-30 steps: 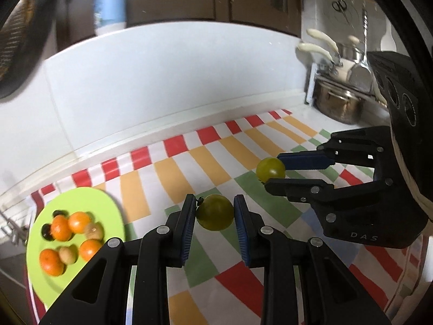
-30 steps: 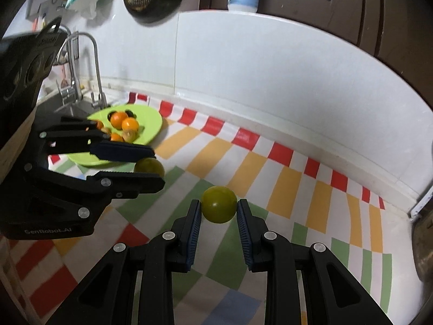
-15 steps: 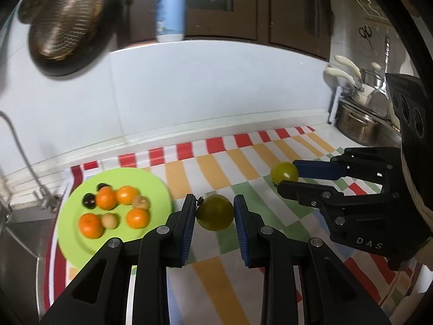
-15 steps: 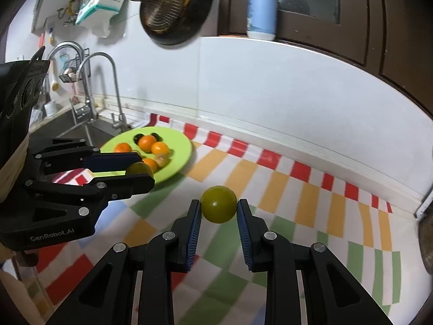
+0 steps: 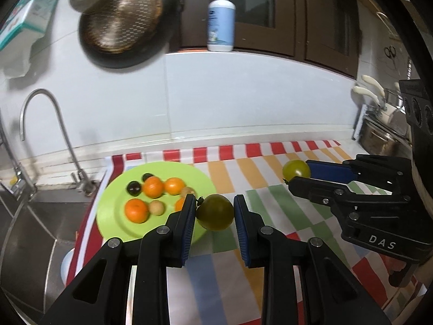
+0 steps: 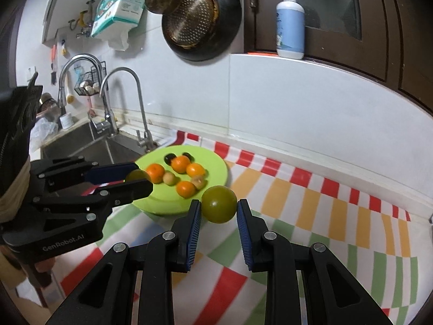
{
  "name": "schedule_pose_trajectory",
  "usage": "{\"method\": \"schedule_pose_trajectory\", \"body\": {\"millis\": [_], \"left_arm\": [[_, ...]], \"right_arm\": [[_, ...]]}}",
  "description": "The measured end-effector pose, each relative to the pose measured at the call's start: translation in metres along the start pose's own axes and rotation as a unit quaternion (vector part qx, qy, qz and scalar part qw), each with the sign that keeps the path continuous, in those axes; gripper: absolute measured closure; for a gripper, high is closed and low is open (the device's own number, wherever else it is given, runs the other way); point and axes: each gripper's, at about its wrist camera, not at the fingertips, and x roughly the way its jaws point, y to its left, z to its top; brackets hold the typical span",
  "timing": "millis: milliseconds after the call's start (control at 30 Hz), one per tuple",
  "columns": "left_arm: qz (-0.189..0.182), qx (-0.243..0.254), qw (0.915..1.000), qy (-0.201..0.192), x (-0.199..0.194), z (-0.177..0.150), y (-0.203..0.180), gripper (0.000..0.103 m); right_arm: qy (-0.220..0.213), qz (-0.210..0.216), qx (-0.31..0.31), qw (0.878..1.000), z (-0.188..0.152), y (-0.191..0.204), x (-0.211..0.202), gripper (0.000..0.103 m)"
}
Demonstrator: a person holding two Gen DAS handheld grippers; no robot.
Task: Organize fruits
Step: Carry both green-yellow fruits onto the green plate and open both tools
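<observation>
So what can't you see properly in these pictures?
- Left wrist view: one orange on the green plate is half hidden behind the left gripper finger.
- Left wrist view: the pot at the right sits partly behind the right gripper.
- Right wrist view: the left gripper's green fruit is mostly covered by its lower finger.
- Both views: the small pale fruits are too blurred to name.

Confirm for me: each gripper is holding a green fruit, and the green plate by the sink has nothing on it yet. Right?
Not quite. The green plate already holds several orange fruits and a few smaller pieces, as the right wrist view shows. The rest stands: the left gripper and the right gripper each hold a green fruit, and the plate sits by the sink.
</observation>
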Motion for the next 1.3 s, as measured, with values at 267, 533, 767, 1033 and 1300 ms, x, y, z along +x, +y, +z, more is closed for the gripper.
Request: {"method": "schedule_pose_trajectory", "body": {"millis": [267, 533, 767, 1033, 1300], "left_arm": [[0.033, -0.019, 0.9992, -0.007, -0.004, -0.001, 0.025, 0.074], [0.044, -0.035, 0.9984, 0.01, 0.008, -0.007, 0.05, 0.075], [0.04, -0.039, 0.9981, 0.028, 0.027, -0.018, 0.067, 0.075], [0.037, -0.028, 0.9976, 0.051, 0.054, -0.028, 0.08, 0.075], [0.04, -0.021, 0.997, 0.062, 0.069, -0.03, 0.087, 0.07]], "right_arm": [[-0.008, 0.025, -0.014, 1.0, 0.011, 0.021, 0.012, 0.075], [-0.003, 0.053, -0.022, 0.998, 0.021, 0.038, 0.039, 0.075], [0.022, 0.066, -0.024, 0.997, 0.021, 0.047, 0.073, 0.075], [0.048, 0.074, -0.015, 0.996, 0.018, 0.051, 0.108, 0.075], [0.07, 0.083, -0.008, 0.994, 0.013, 0.055, 0.133, 0.075]]}}
